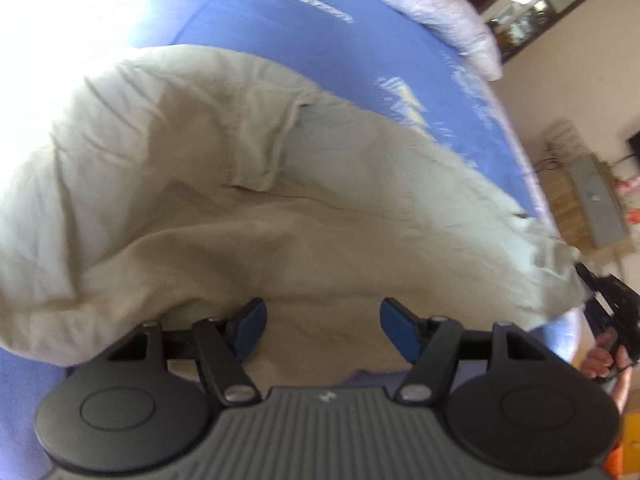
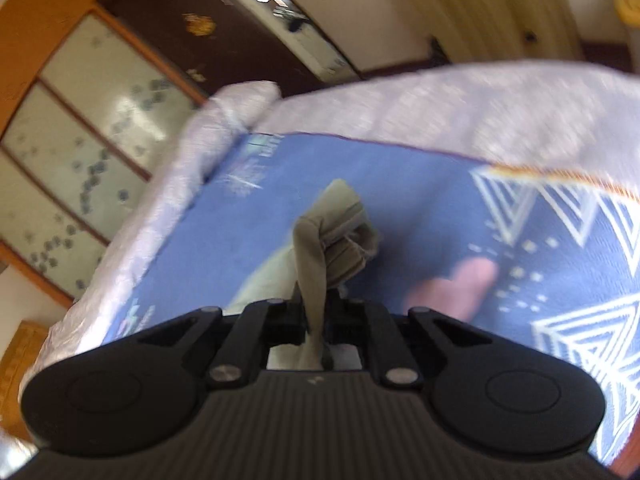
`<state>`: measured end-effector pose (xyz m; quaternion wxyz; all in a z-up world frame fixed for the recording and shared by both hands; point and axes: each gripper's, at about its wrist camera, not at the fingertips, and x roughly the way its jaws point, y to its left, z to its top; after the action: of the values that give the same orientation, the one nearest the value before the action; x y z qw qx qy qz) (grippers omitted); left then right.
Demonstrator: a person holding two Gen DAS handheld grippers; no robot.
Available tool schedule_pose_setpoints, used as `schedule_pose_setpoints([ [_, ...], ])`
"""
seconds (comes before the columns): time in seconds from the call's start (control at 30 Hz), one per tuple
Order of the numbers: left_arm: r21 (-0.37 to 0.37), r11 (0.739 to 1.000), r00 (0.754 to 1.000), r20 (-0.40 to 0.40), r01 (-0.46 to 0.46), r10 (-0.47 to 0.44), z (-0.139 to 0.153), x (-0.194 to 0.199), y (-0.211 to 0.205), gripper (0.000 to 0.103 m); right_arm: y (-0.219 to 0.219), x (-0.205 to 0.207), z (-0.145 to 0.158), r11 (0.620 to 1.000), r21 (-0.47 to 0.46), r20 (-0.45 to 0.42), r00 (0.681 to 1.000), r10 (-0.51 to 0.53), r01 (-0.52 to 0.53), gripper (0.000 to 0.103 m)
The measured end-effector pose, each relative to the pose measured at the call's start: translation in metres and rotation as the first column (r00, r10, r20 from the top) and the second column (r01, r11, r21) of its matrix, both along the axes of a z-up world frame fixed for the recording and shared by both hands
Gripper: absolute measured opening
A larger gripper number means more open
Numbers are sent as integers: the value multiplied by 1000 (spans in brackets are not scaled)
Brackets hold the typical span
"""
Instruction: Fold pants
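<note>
My left gripper (image 1: 322,330) hovers over the beige pants (image 1: 248,200) spread on the blue bed cover (image 1: 312,44), fingers apart, gripping nothing. My right gripper (image 2: 318,312) has its fingers pinched on a bunched pants edge, lifted above the bed.

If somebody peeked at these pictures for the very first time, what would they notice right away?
Probably the big crumpled beige pants, spread over the blue patterned bedcover and filling the middle of the left wrist view. Next, the right gripper, low in its own view, shut on a bunched end of the pants lifted off the bed. The left gripper sits open over the fabric, pinching nothing.
</note>
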<state>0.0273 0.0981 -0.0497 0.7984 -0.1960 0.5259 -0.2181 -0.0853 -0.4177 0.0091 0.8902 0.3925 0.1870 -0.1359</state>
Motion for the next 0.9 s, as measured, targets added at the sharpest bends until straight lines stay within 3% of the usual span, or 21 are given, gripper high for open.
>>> schedule_pose_setpoints([
  [0.13, -131, 991, 998, 58, -18, 26, 20, -9, 19, 68, 61, 12, 54, 968, -152, 103, 970, 218, -201, 11],
  [0.2, -182, 982, 996, 69, -45, 58, 27, -12, 32, 71, 103, 25, 69, 916, -222, 116, 924, 365, -334, 10],
  [0.27, -214, 974, 994, 68, -74, 90, 28, -12, 45, 72, 150, 40, 70, 839, -259, 84, 854, 513, -478, 10],
  [0.4, -203, 970, 989, 31, -134, 144, 18, -11, 62, 72, 244, 61, 27, 653, -272, -97, 695, 712, -707, 11],
  [0.5, -193, 970, 989, -6, -145, 147, 10, -7, 64, 72, 293, 74, -25, 521, -240, -274, 573, 773, -819, 32],
  [0.53, -191, 971, 989, -10, -144, 144, 8, -5, 63, 72, 302, 74, -37, 494, -251, -327, 553, 766, -832, 47],
  [0.6, -194, 973, 992, -2, -128, 130, 9, 2, 60, 72, 301, 65, -35, 497, -293, -320, 574, 754, -817, 48],
  [0.67, -188, 976, 994, 11, -108, 112, 11, 10, 51, 72, 284, 58, -17, 509, -268, -257, 570, 781, -818, 61],
  [0.7, -188, 977, 995, 17, -95, 100, 12, 15, 46, 72, 276, 49, -7, 527, -271, -216, 584, 782, -805, 65],
  [0.8, -198, 979, 997, 48, -46, 57, 18, 32, 21, 72, 245, 30, 17, 603, -299, -142, 660, 738, -739, 68],
  [0.9, -222, 975, 997, 79, 26, -9, 23, 44, -9, 72, 208, 23, 21, 697, -278, -115, 743, 659, -661, 66],
])
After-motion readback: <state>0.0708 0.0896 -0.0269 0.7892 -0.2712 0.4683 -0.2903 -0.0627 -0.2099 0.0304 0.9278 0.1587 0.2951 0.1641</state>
